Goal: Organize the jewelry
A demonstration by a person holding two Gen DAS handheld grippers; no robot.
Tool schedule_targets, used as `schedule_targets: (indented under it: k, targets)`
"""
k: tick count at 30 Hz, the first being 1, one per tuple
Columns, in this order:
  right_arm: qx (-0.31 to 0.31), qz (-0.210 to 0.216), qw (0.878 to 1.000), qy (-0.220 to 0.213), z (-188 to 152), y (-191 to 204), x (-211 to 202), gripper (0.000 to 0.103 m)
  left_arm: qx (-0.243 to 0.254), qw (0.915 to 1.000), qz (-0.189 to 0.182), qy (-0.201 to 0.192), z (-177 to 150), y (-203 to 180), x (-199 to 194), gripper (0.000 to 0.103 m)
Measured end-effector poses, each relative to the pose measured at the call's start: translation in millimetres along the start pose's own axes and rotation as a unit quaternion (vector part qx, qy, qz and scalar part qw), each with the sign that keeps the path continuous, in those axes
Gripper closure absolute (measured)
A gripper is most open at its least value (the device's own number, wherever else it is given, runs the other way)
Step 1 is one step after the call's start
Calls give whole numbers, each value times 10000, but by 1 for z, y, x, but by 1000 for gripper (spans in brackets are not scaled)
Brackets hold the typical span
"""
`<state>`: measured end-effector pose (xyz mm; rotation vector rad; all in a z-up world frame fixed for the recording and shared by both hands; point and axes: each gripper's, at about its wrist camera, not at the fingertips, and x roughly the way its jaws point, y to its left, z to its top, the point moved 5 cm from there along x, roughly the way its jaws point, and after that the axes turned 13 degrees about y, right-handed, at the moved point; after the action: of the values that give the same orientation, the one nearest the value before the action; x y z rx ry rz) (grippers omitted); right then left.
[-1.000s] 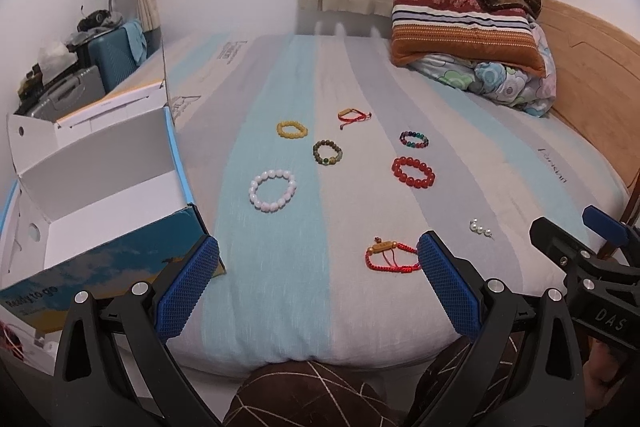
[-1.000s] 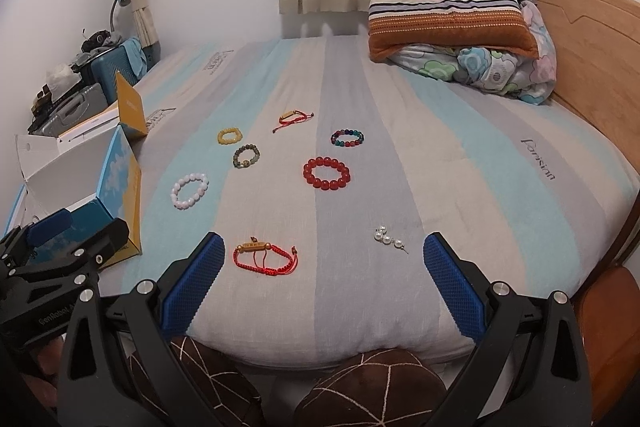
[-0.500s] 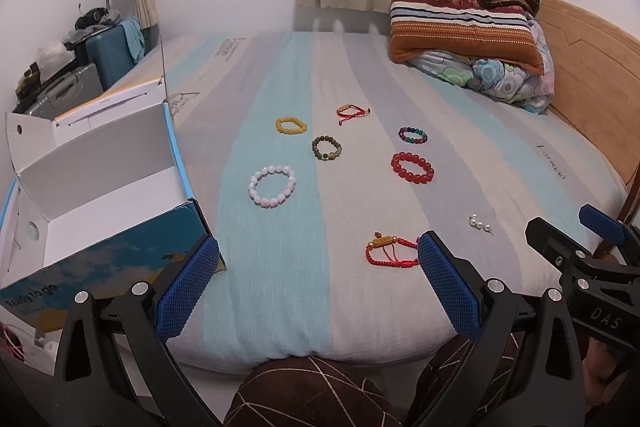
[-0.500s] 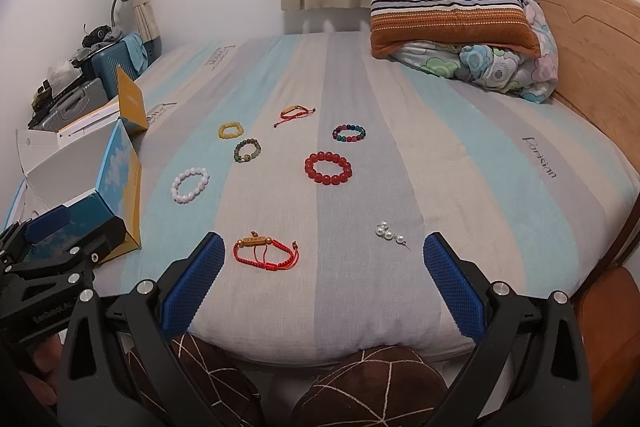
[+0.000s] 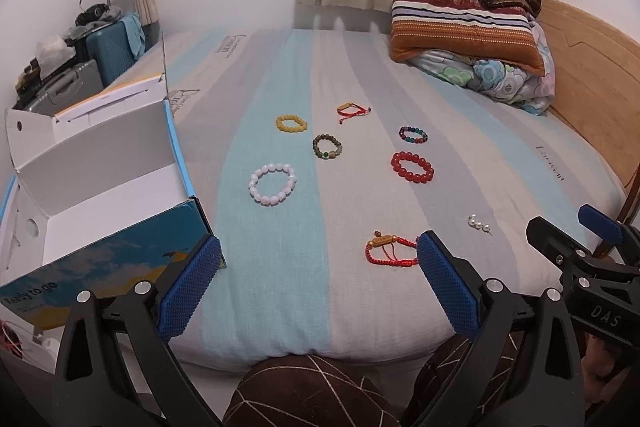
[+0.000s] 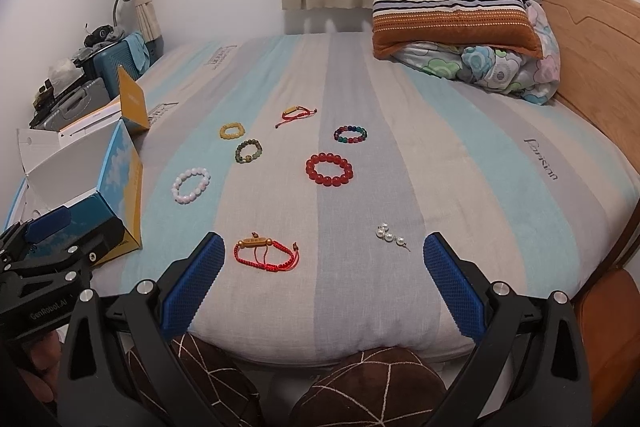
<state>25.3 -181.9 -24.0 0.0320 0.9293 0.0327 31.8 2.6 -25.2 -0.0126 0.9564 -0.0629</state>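
Both grippers hover at the near edge of the bed [image 6: 460, 155], each with its jaws spread wide and nothing between them. Just ahead of the left gripper [image 5: 318, 269], close against its right jaw, lies a red cord bracelet [image 5: 390, 251]; the same bracelet sits just beyond the left jaw of the right gripper [image 6: 320, 267]. A short pearl strand [image 6: 390, 235] lies ahead of the right gripper, nearer its right jaw. Farther ahead of both lie a white bead bracelet [image 5: 273, 183], a red bead bracelet [image 6: 329, 169], an olive bead bracelet [image 5: 327, 146], a yellow bead bracelet [image 5: 291, 123], a multicolour bead bracelet [image 6: 351, 134] and a second red cord bracelet [image 5: 352, 109], all apart from one another. An open cardboard box [image 5: 120, 187] stands left of the left gripper's left jaw, its white inside showing.
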Motion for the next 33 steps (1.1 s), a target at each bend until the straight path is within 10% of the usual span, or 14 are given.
schedule_targets:
  k: [20, 33]
  targets:
    - [-72, 14, 10000, -9, 2, -1, 0, 7, -119, 9997, -178, 89, 1, 2, 8, 6]
    - [40, -298, 9982, 524, 20, -59, 71, 7, 171, 9971, -256, 696, 14, -26, 98, 6]
